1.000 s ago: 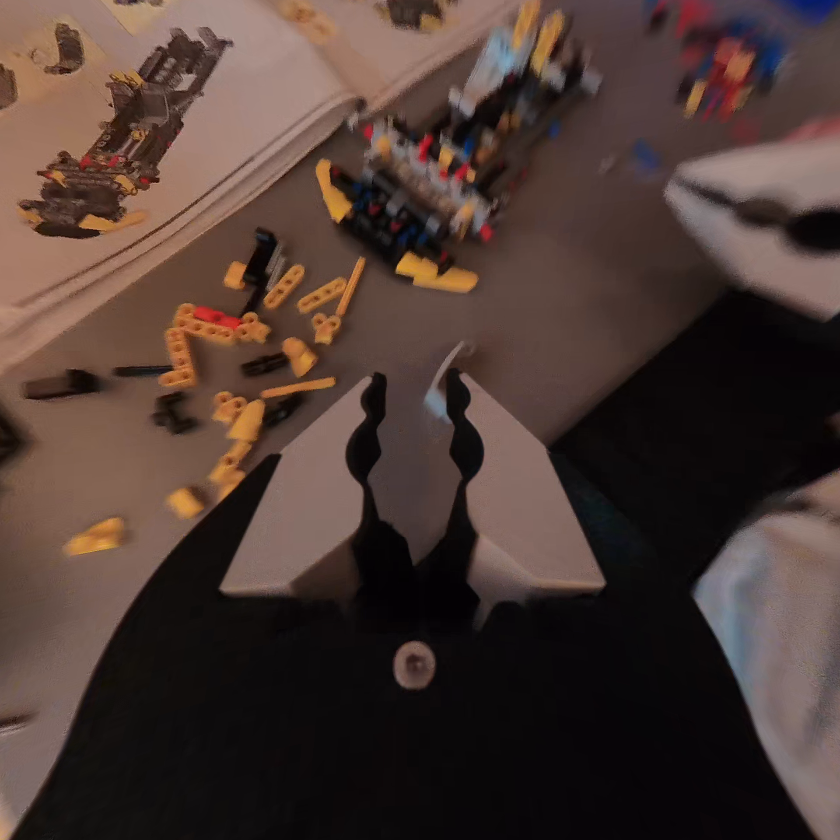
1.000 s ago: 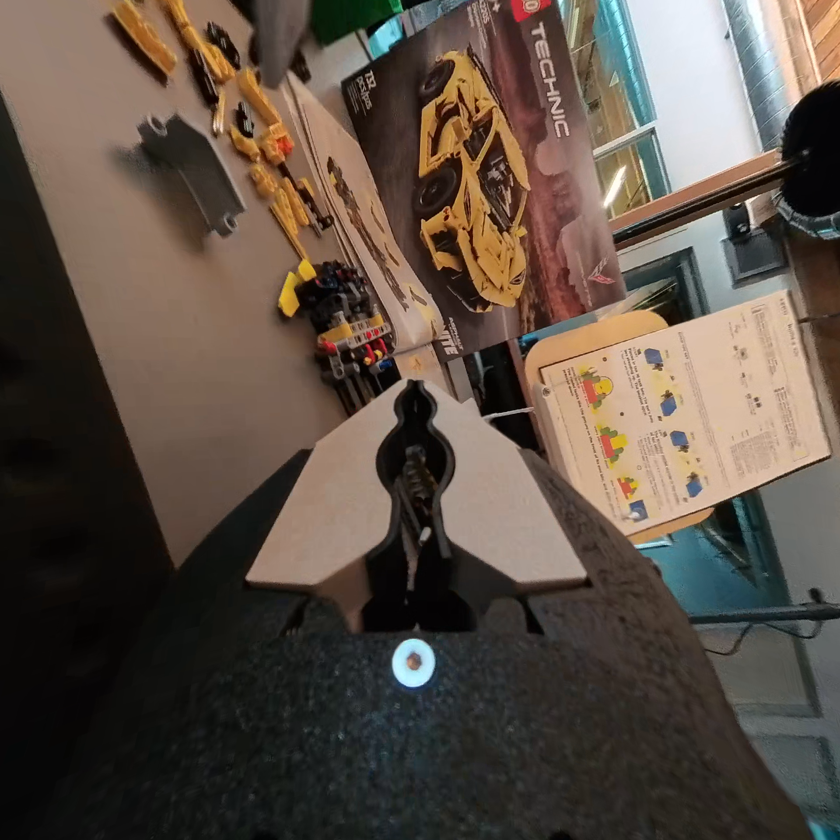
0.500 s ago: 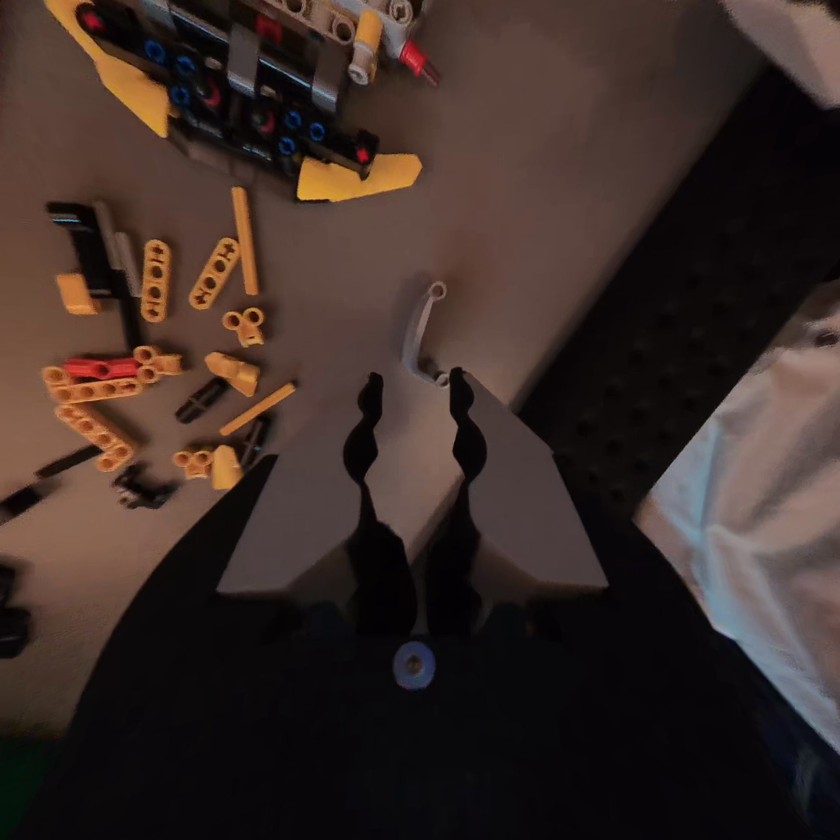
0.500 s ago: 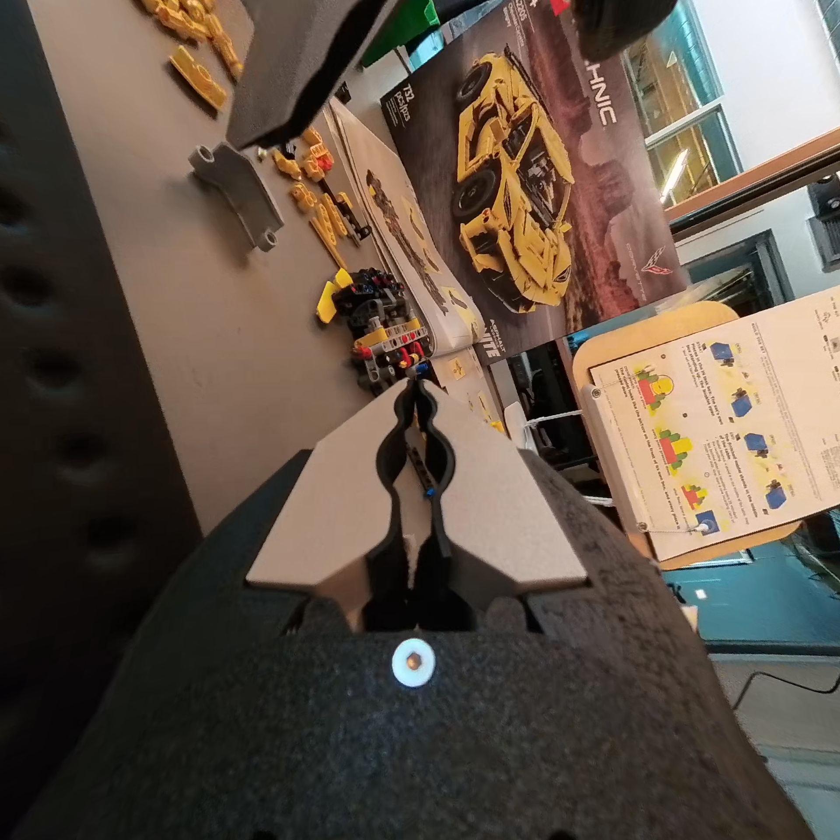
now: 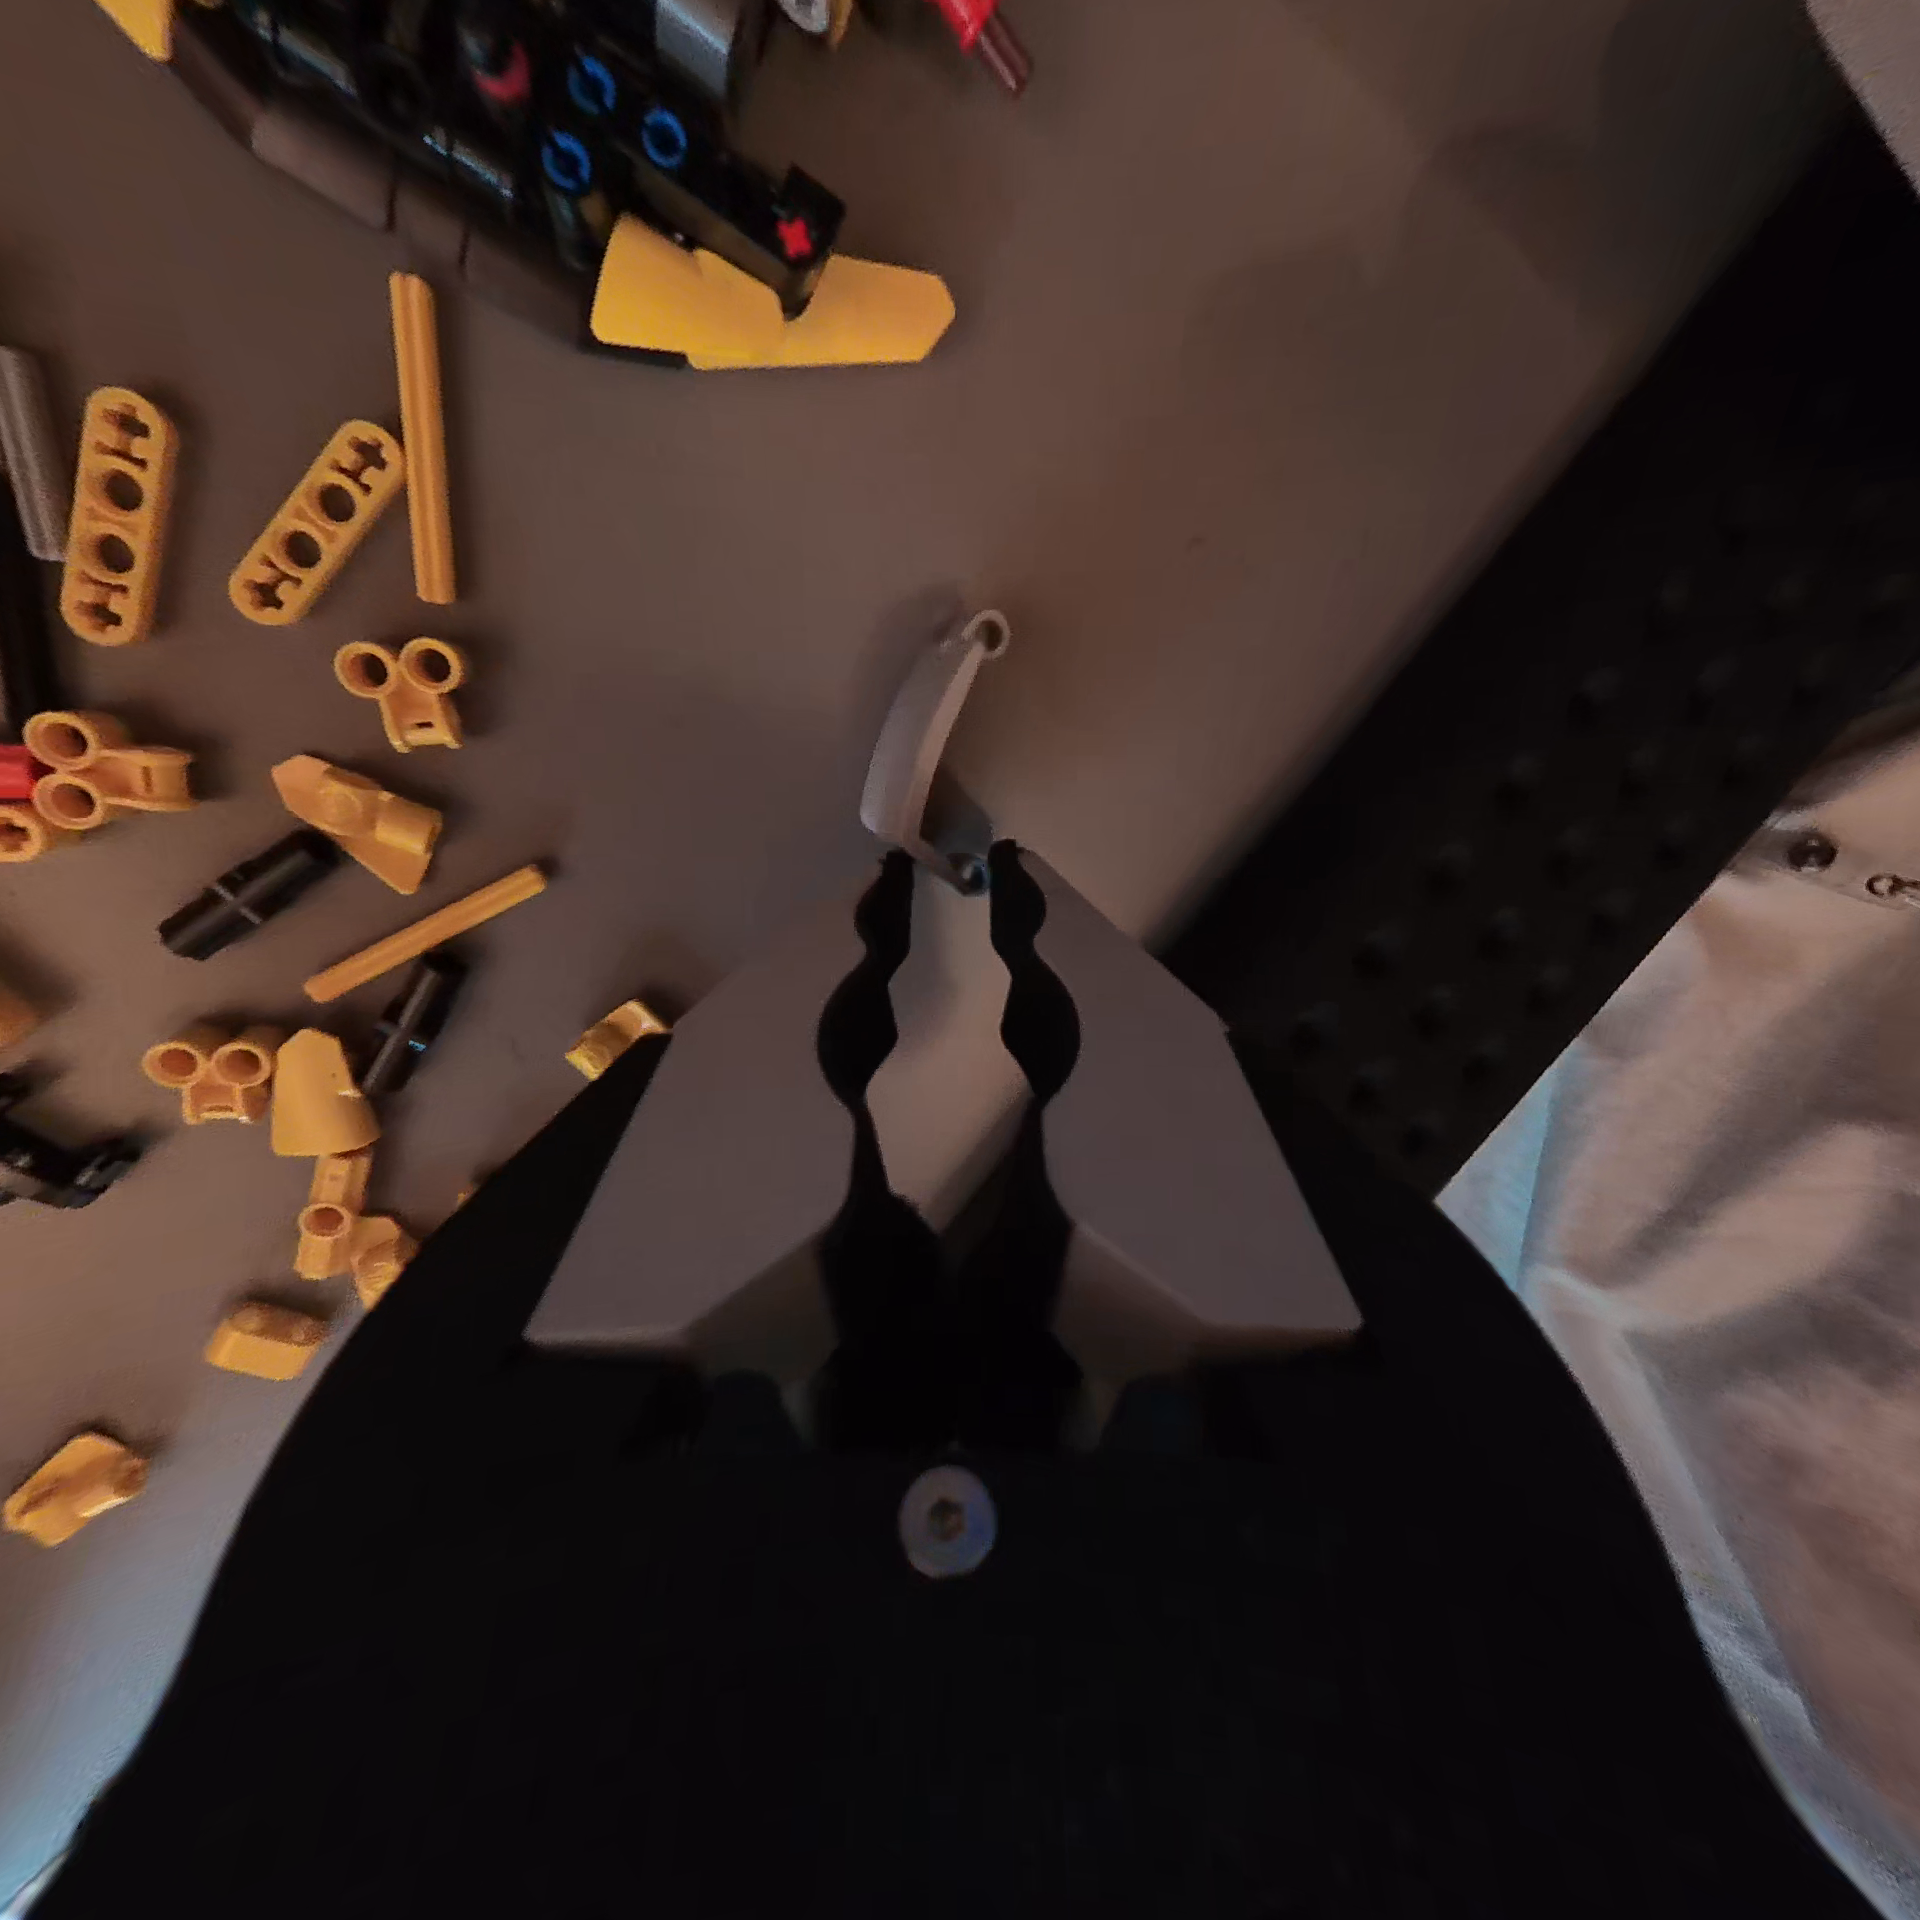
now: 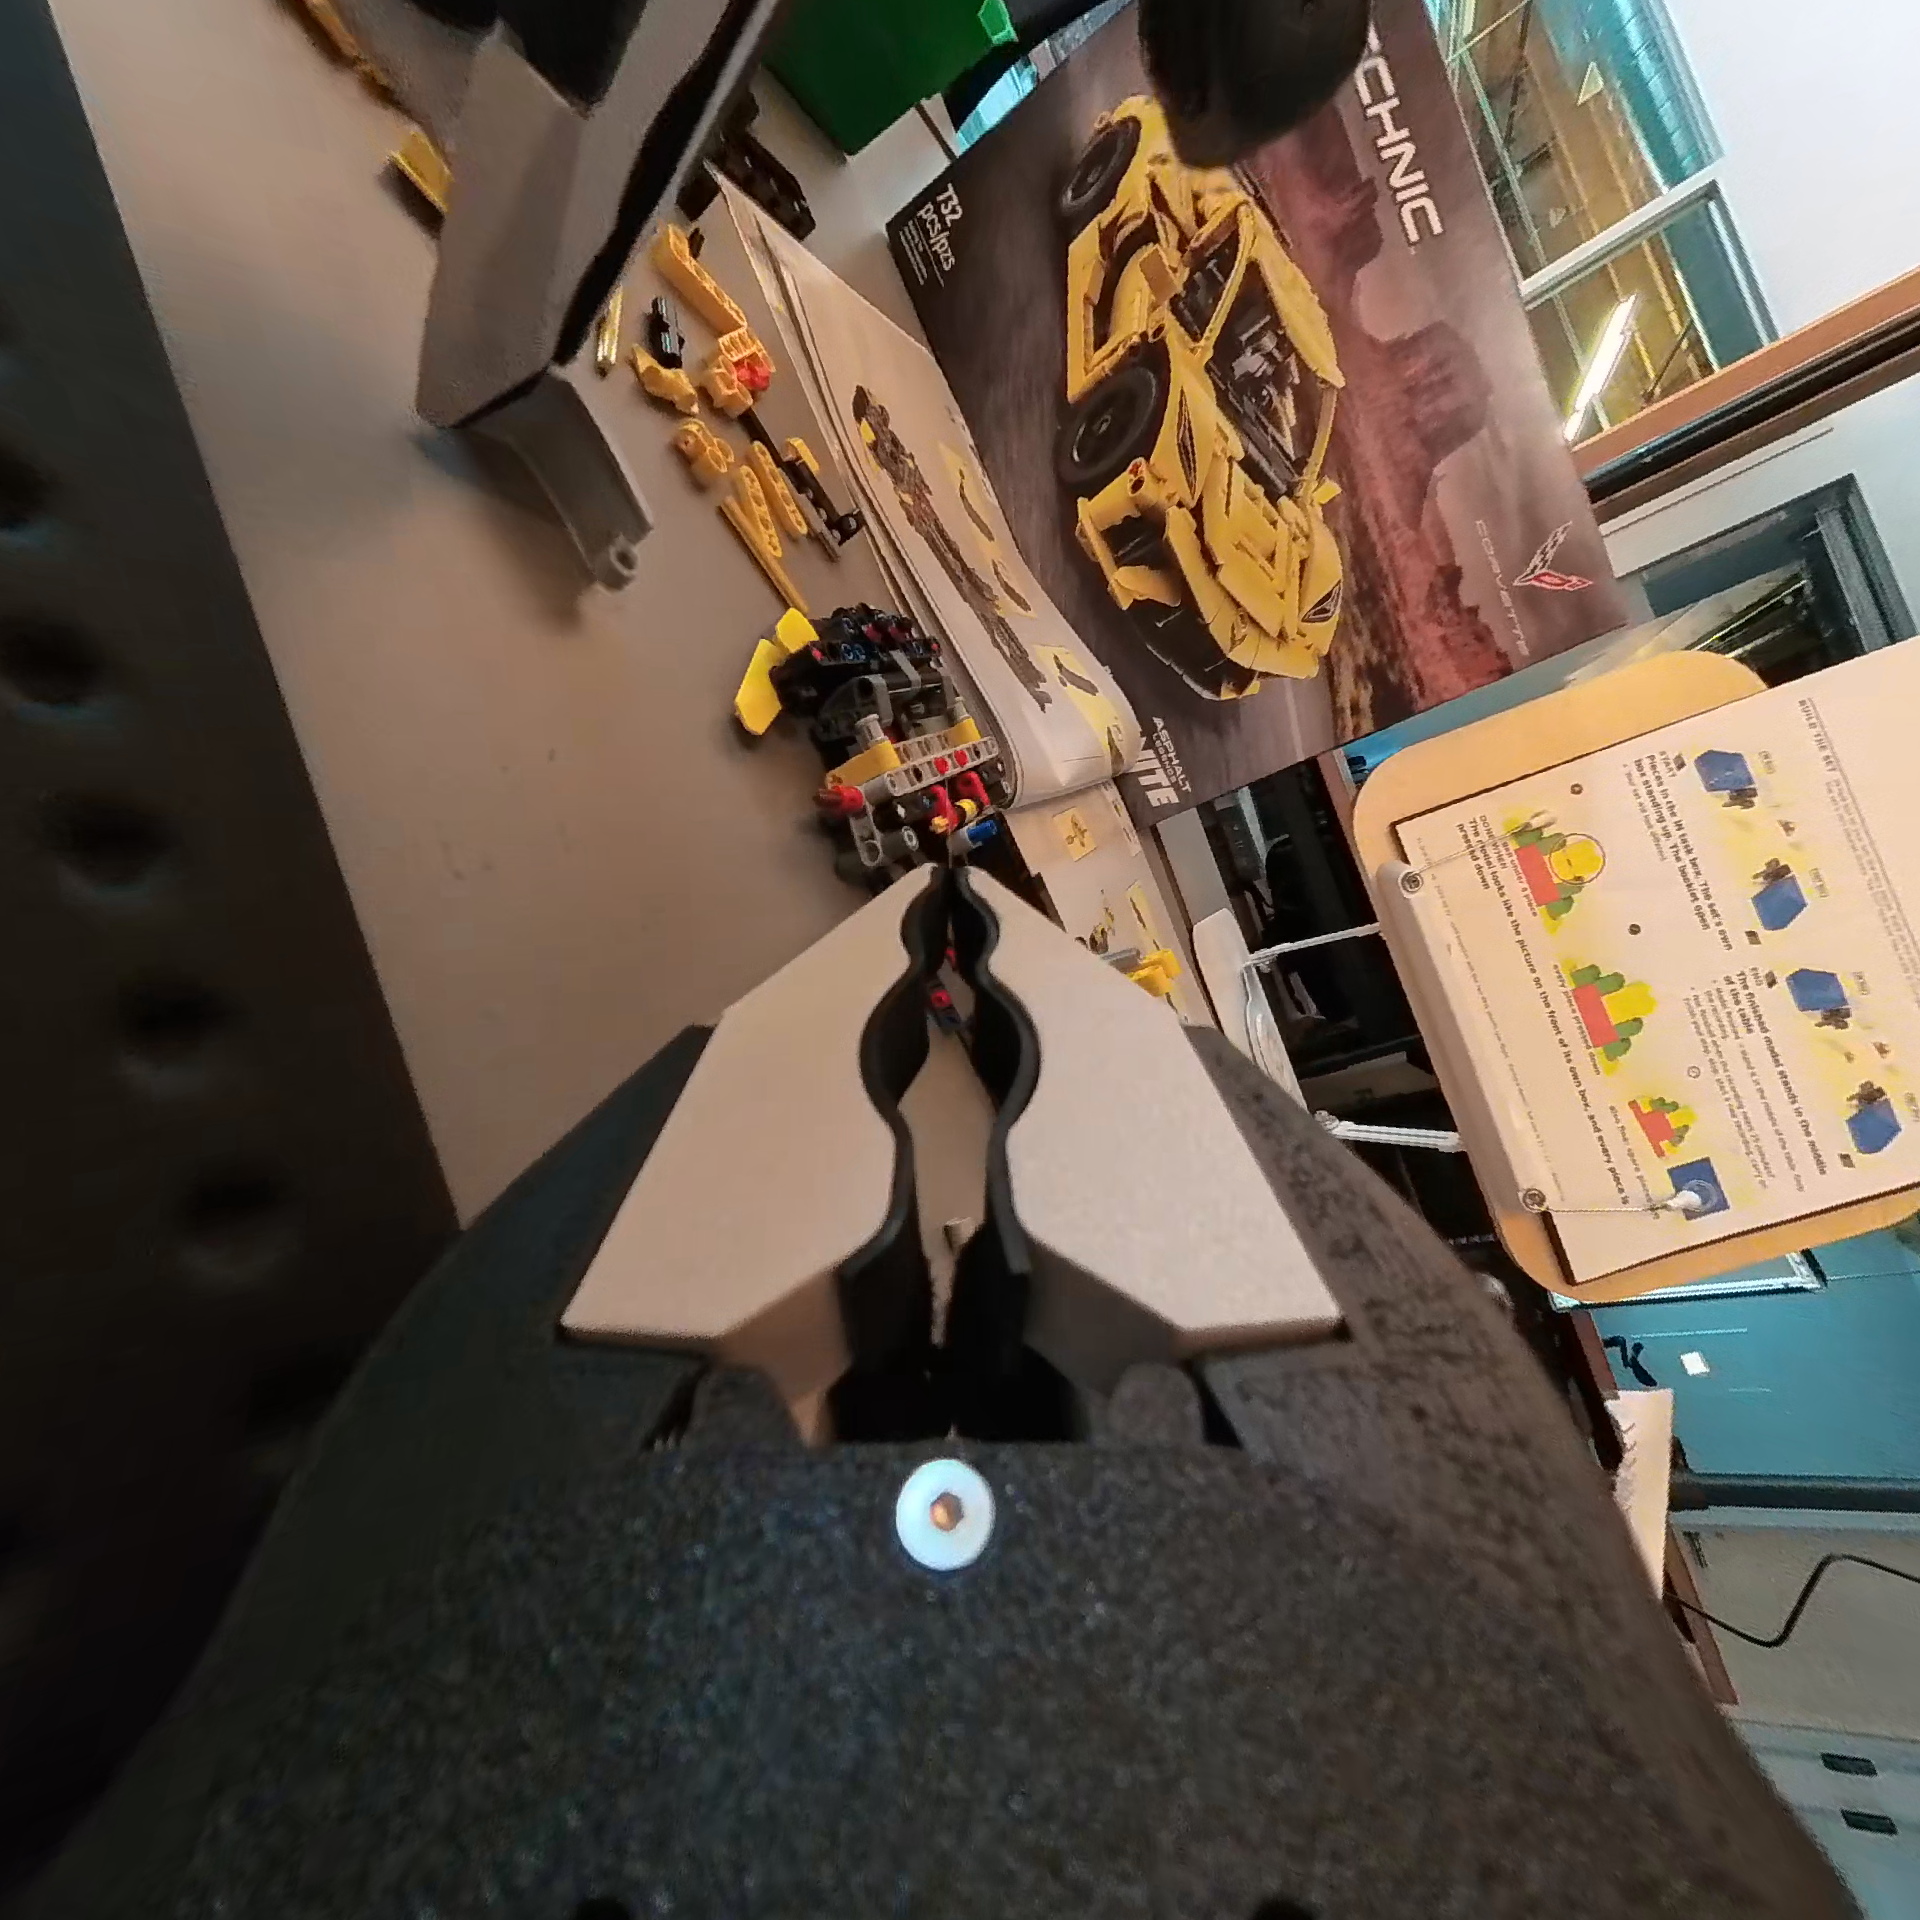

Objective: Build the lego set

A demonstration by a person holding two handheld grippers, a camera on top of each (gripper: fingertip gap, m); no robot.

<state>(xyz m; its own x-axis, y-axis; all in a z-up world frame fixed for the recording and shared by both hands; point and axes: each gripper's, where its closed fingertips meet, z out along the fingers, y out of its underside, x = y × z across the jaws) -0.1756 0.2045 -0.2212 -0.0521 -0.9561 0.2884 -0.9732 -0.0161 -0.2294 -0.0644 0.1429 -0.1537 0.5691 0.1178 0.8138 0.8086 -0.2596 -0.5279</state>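
In the left wrist view the left gripper points down at a grey table, its jaws apart with the near end of a curved grey panel between the tips; whether either tip touches the panel cannot be told. The panel lies on the table close to the edge, beyond which is a dark studded mat. To the left are loose parts: yellow beams, a yellow axle, yellow connectors and black pins, spread apart from the panel. At the top edge sits the partly built model, black with blue pins and a yellow wing piece. A pale sleeve fills the right side. In the right wrist view the right gripper is held off the table with its tips nearly together, only a thin slit between them, and nothing visibly held; small coloured bits seen through the slit seem to lie behind it. Just past its tips stands the model, next to an open instruction booklet and the set's box showing a yellow car. Farther up the table the left gripper rests over the grey panel, with yellow parts beside it. A printed card on a wooden board stands at the right.
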